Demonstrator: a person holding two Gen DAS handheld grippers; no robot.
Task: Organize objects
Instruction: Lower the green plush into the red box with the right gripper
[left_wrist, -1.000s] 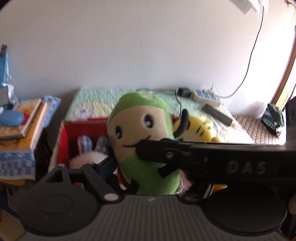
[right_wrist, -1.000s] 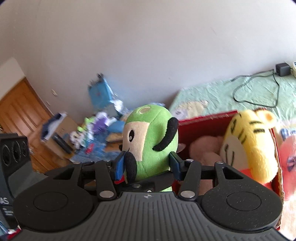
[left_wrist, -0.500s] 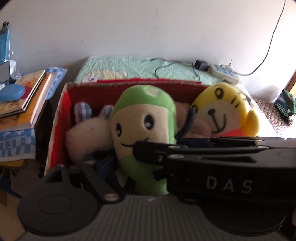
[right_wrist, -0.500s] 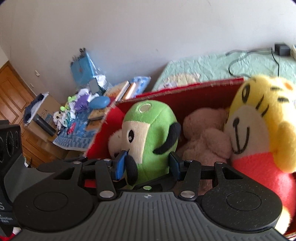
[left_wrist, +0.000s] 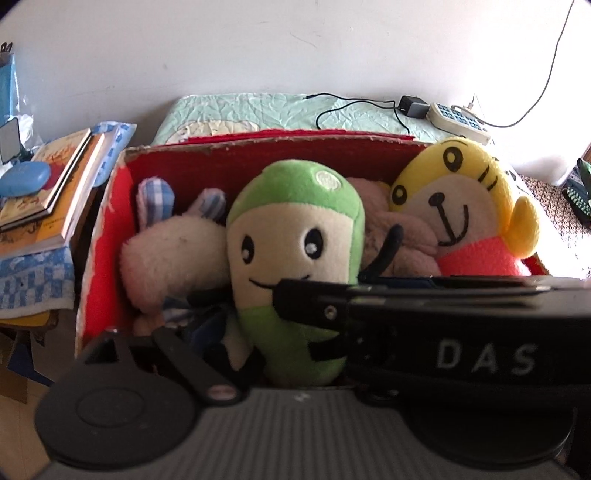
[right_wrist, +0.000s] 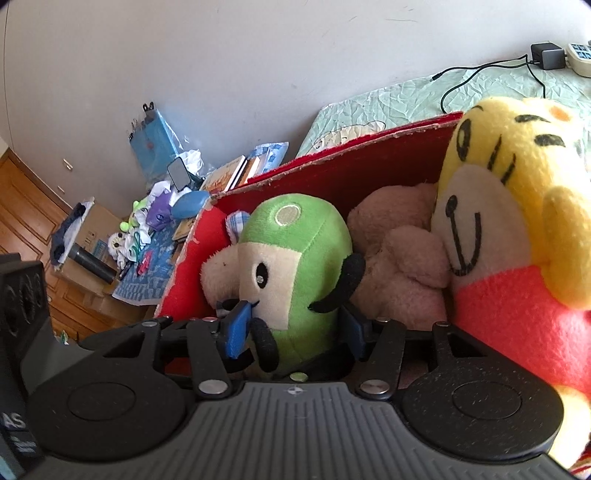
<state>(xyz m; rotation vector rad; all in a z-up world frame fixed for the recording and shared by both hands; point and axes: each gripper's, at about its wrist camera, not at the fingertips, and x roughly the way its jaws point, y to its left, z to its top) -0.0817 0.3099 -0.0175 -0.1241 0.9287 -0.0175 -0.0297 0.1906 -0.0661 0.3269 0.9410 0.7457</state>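
Observation:
A green plush toy (right_wrist: 295, 266) with a cream face stands upright inside the red box (right_wrist: 184, 280), between a white plush (left_wrist: 173, 254) and a pink plush (right_wrist: 399, 266). My right gripper (right_wrist: 295, 332) is shut on it, one blue pad at its mouth and one at its back. In the left wrist view the green plush toy (left_wrist: 295, 229) faces the camera with the right gripper (left_wrist: 443, 317) crossing in front. The left gripper's (left_wrist: 280, 343) left finger (left_wrist: 199, 332) sits close beside the toy's lower left side. Its other finger is hidden.
A yellow tiger plush (left_wrist: 465, 210) in a red shirt fills the box's right end. The red box (left_wrist: 110, 236) rests on a green bedspread (left_wrist: 266, 110) with a charger cable and power strip (left_wrist: 458, 118). Books and a blue case (left_wrist: 26, 177) lie on a cluttered stand at the left.
Both grippers have come down with the green plush toy, from above the box rim to inside it between the other plush toys. The right gripper's hold has not changed.

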